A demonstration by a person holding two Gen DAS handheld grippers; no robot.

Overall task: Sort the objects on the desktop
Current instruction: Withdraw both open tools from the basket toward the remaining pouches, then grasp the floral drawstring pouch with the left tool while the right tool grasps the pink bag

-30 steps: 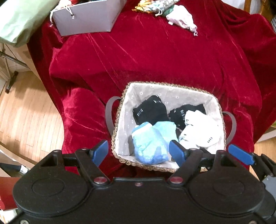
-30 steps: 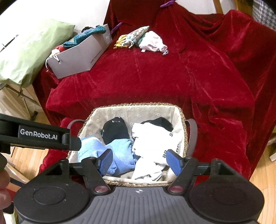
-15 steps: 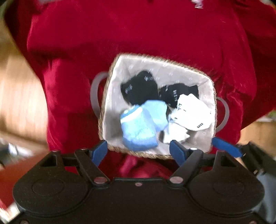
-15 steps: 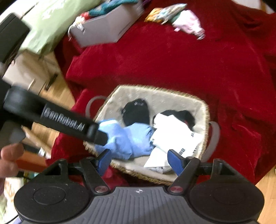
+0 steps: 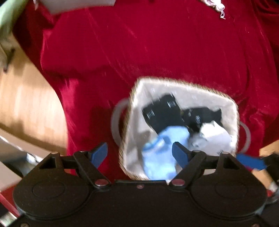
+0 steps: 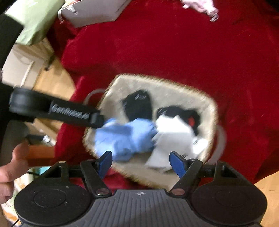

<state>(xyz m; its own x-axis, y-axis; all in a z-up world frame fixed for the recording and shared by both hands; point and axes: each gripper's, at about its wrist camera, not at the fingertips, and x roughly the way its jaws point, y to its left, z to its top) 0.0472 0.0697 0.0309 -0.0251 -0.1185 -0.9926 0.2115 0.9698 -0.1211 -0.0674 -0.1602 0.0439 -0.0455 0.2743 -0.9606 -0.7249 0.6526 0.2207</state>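
A woven basket (image 5: pixel 181 85) with a pale liner sits on red velvet cloth (image 5: pixel 139 52). It holds black socks (image 5: pixel 162 111), a light blue sock bundle (image 5: pixel 162 148) and white socks (image 5: pixel 214 138). The basket also shows in the right wrist view (image 6: pixel 139 82), with the blue bundle (image 6: pixel 125 138) and white socks (image 6: pixel 172 134). My left gripper (image 5: pixel 139 153) is open and empty above the basket's near left edge. My right gripper (image 6: pixel 141 162) is open and empty above the near rim. Both views are blurred.
A grey cardboard box (image 6: pixel 94 10) and a green bag (image 6: pixel 33 21) lie at the far left. A pink pouch (image 6: pixel 200 5) lies at the back. Wooden floor (image 5: pixel 26 97) shows left of the cloth. The left gripper's body (image 6: pixel 52 110) crosses the right wrist view.
Both grippers have shifted over the basket; in the left view it slid right, in the right view it stays central. The socks lie as before. Both grippers stay open.
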